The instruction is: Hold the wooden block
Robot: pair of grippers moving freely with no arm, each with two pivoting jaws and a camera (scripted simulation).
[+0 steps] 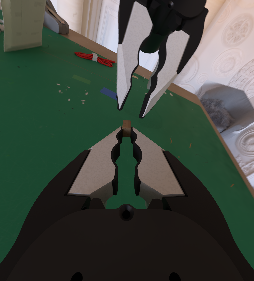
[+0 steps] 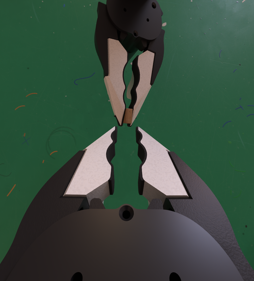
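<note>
A small wooden block (image 1: pixel 126 129) sits clamped between the tips of my left gripper (image 1: pixel 126 128), which is shut on it above the green table. In the right wrist view the same block (image 2: pixel 127 115) shows between the left gripper's fingertips (image 2: pixel 125 124). My right gripper (image 2: pixel 126 128) is open and empty, its tips just short of the block and facing the left gripper tip to tip. In the left wrist view the right gripper (image 1: pixel 130 113) comes down from above, its tips a little beyond and above the block, not touching it.
The green table (image 1: pixel 32 136) has a wooden edge running along the right. A red cord bundle (image 1: pixel 95 59) lies further back. A pale box (image 1: pixel 23 24) stands at the far left, with a grey object (image 1: pixel 56 21) behind it. Small scraps and pen marks dot the mat.
</note>
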